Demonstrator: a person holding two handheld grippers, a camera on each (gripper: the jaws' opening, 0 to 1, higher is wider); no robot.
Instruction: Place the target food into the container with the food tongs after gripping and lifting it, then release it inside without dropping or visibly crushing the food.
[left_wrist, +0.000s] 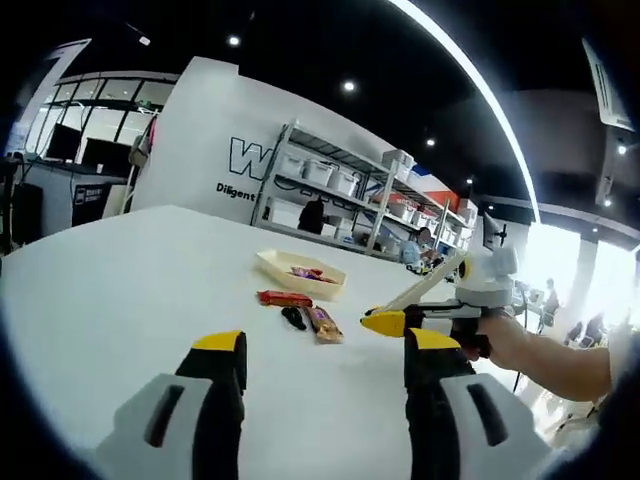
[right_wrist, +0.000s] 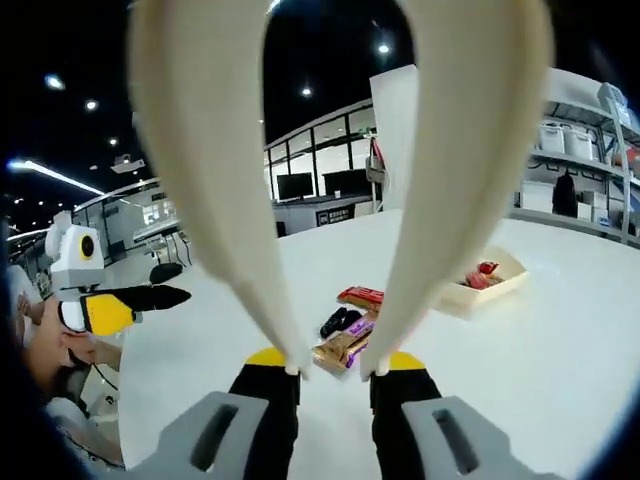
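Observation:
A cream tray (left_wrist: 300, 270) holding a red packet stands mid-table. In front of it lie a red packet (left_wrist: 285, 298), a small dark item (left_wrist: 294, 318) and a brown wrapped bar (left_wrist: 324, 324). My left gripper (left_wrist: 325, 345) is open and holds nothing, well short of the food. My right gripper (right_wrist: 335, 362) is shut on cream food tongs (right_wrist: 210, 150), whose two arms spread wide apart. The brown bar (right_wrist: 345, 345), dark item (right_wrist: 340, 322), red packet (right_wrist: 362, 297) and tray (right_wrist: 485, 280) lie beyond the tongs. From the right, the right gripper (left_wrist: 395, 320) reaches in with the tongs (left_wrist: 425, 290).
The white table (left_wrist: 120, 300) has broad bare room on all sides of the food. A person's hand (left_wrist: 510, 340) holds the right gripper. My left gripper (right_wrist: 150, 303) hovers left of the table. Shelving with bins (left_wrist: 340, 190) stands behind the table.

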